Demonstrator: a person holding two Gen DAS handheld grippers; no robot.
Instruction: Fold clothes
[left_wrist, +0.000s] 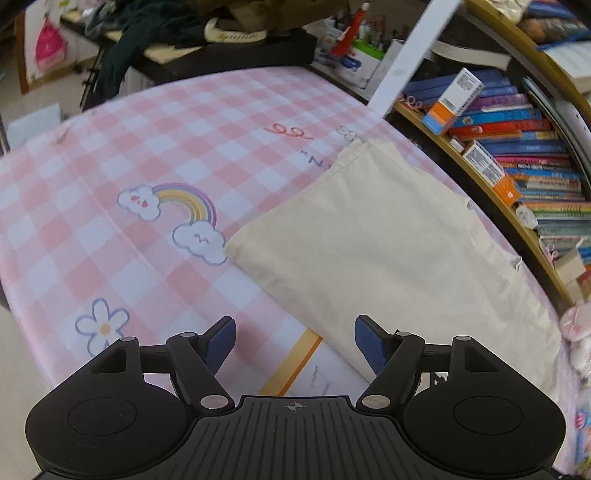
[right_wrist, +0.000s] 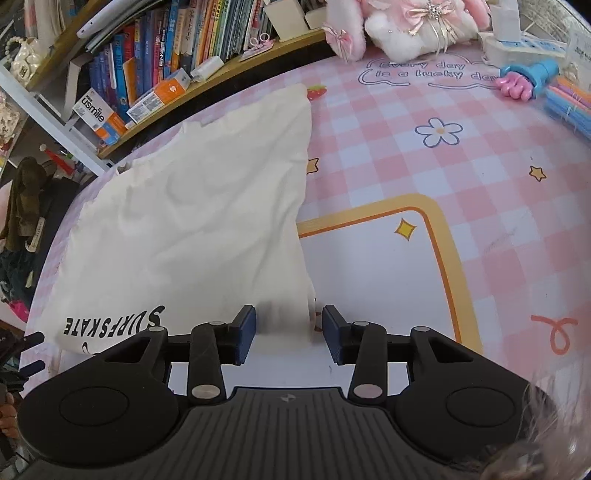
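A cream garment lies folded on the pink checked table cover. In the right wrist view the garment shows black "SURFSKATE" lettering at its near left corner. My left gripper stands open and holds nothing; its right pad hovers over the garment's near edge. The right gripper is open too. The garment's near right corner lies between its fingers, with a gap on both sides and the pads not pressing on it.
A curved bookshelf full of books and boxes runs along the table's far side. A pink plush toy and a pink-and-blue toy sit at the table's back right. Dark clothes lie piled beyond the table.
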